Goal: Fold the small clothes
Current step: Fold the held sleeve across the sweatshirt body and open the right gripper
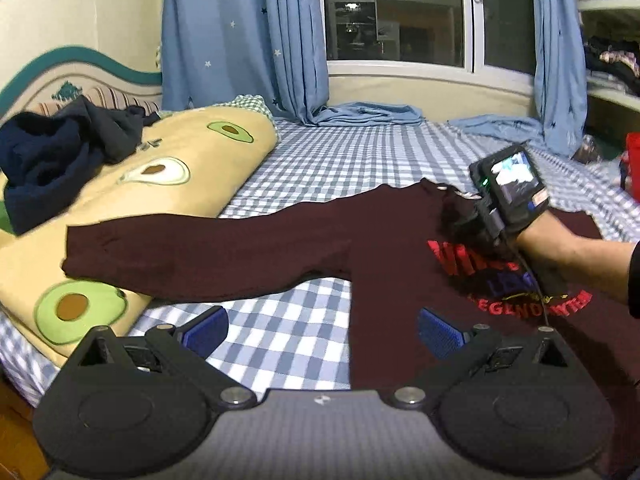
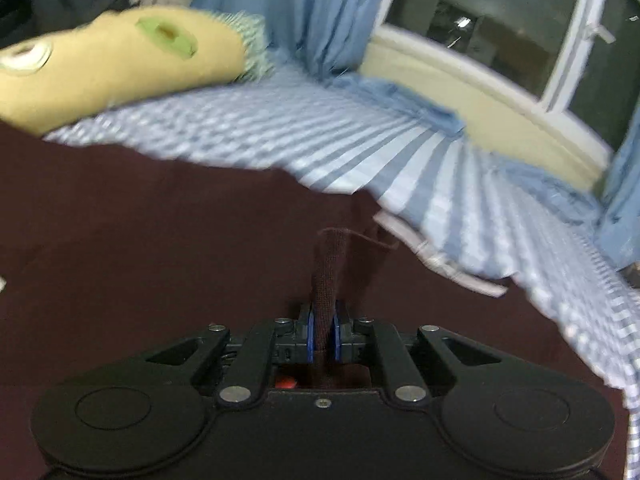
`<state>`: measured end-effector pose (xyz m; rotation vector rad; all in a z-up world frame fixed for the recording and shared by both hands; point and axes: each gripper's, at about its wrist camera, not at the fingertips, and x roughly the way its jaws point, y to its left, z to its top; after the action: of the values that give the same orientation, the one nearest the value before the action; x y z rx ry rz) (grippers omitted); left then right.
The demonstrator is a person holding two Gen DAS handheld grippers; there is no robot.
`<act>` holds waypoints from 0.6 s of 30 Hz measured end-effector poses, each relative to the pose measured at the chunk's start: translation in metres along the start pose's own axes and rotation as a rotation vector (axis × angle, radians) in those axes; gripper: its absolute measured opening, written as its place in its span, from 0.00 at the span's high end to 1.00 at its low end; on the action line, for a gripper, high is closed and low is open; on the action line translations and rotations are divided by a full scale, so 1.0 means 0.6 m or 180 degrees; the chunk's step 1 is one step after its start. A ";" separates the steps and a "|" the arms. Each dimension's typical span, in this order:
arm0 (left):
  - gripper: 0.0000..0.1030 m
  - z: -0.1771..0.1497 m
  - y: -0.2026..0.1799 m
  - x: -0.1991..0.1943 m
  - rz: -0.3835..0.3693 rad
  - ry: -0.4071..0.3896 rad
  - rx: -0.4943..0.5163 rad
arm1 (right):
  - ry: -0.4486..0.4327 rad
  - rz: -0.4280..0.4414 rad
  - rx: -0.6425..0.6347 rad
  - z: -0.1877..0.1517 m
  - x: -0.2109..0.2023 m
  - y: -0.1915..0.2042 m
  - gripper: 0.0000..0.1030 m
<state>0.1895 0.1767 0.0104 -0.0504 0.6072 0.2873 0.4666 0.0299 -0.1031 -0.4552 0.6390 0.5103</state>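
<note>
The maroon shirt point(image 1: 248, 256) is a matt knitted cloth. The checked bedsheet point(image 1: 340, 160) is smooth woven cotton. The gripper pads point(image 1: 440, 336) look ribbed blue plastic.

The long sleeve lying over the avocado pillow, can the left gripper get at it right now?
Probably yes. The left gripper is open, and only bare checked sheet lies between it and the sleeve.

Dark maroon long-sleeved top point(image 1: 384, 240), spread flat on the checked bed point(image 1: 340, 160), front up, red and blue lettering across chest. One sleeve stretched straight out sideways, cuff lying over the yellow pillow point(image 1: 168, 168). Fabric near the collar pinched up into a ridge point(image 2: 325, 280).
</note>
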 end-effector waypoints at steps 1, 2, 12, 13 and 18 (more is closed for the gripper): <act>0.01 -0.001 0.003 0.003 -0.0061 0.0005 -0.0041 | 0.0121 0.0103 -0.0019 -0.003 0.006 0.006 0.77; 0.01 -0.001 0.007 0.006 -0.0139 0.0006 -0.0093 | 0.0252 0.0235 -0.0036 -0.005 0.011 0.013 0.68; 0.01 -0.003 0.098 0.041 -0.0210 -0.0162 -0.0509 | -0.0216 0.0701 0.0426 -0.040 -0.176 -0.047 0.24; 0.01 -0.004 0.119 0.050 -0.0173 -0.0200 -0.0593 | -0.0312 0.0735 0.0479 -0.041 -0.211 -0.064 0.24; 0.01 -0.020 0.233 0.103 0.0168 -0.0483 -0.1130 | -0.0933 0.0897 0.0833 -0.055 -0.433 -0.130 0.10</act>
<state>0.1919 0.3245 -0.0294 -0.3516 0.4020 0.4439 0.3179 -0.1282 0.0627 -0.0386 0.4790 0.7337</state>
